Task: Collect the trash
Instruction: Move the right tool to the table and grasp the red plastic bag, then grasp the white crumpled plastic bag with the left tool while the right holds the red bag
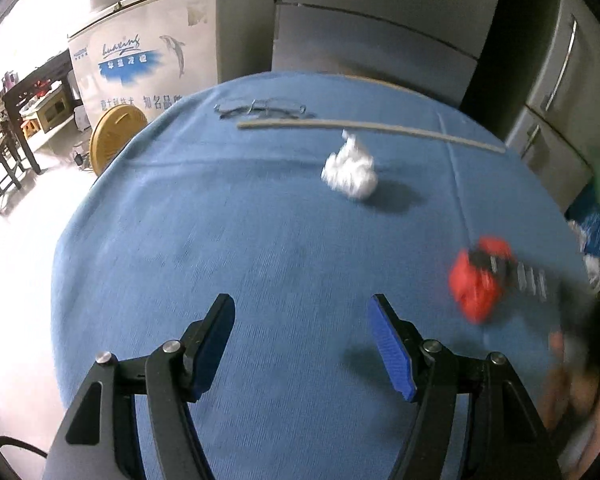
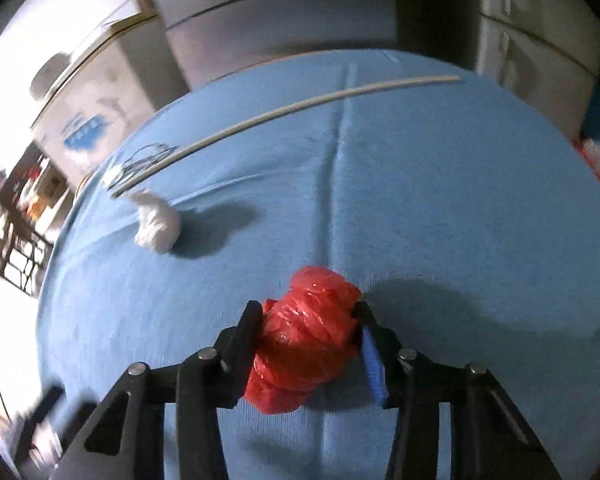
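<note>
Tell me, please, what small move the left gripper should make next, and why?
Probably ease the open left gripper forward toward the crumpled white paper. It holds nothing, the paper lies loose on the blue tablecloth ahead of it, and the right gripper is already shut on the red plastic wad.

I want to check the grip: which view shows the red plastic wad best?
The right wrist view: the red plastic wad sits large and sharp between the right hand-held gripper fingers. The left wrist view shows it small, blurred, near the edge.
</note>
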